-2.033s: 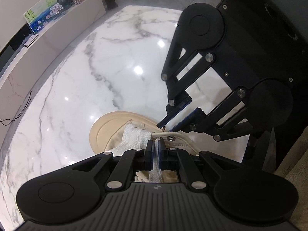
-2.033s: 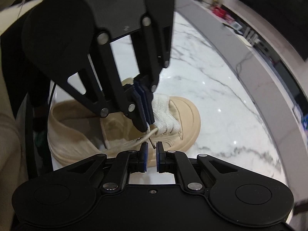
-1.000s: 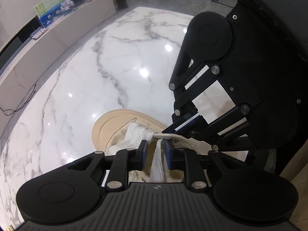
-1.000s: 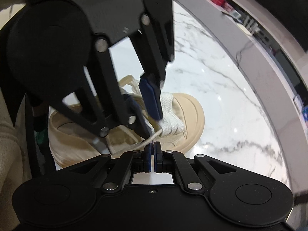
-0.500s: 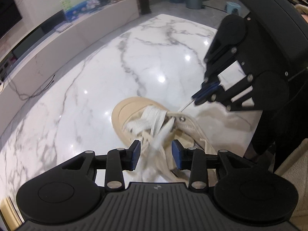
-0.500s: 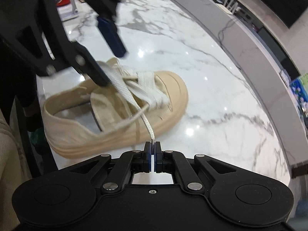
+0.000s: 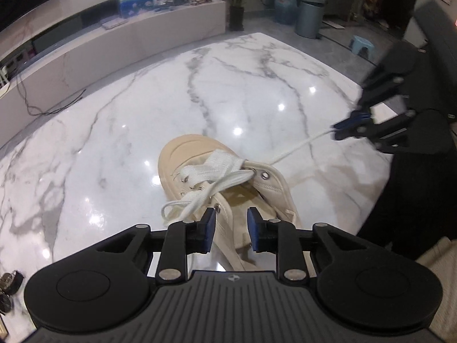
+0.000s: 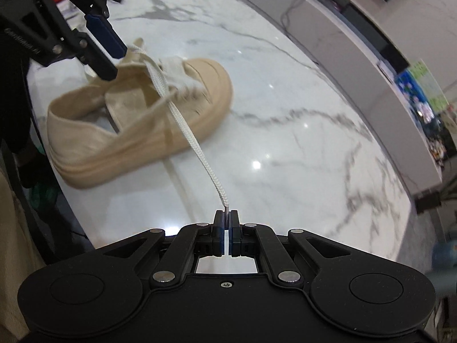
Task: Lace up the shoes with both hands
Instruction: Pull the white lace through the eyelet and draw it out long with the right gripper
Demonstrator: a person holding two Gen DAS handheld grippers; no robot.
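Note:
A beige canvas shoe point(image 7: 182, 154) point(image 8: 94, 131) lies on the white marble table point(image 7: 114, 131), toe pointing away in the left wrist view. Its white lace point(image 7: 291, 149) point(image 8: 194, 140) runs taut from an upper eyelet to my right gripper point(image 8: 226, 215) point(image 7: 341, 128), which is shut on the lace's tip, well off to the shoe's right. My left gripper point(image 7: 232, 226) point(image 8: 107, 48) hovers over the shoe's opening. Its jaws are closing, with the eyelet flap between the pads and not pinched.
The table's near edge runs beside a dark chair and a person's beige clothing point(image 7: 437, 257). A long white low cabinet point(image 7: 120, 43) with books and pictures curves behind the table. Bins point(image 7: 310, 14), a plant and a blue stool point(image 7: 362, 44) stand on the floor beyond.
My right gripper shut on the lace tip and drew it away from the shoe until it ran taut. The left gripper let go of the lace, opened wide, then narrowed.

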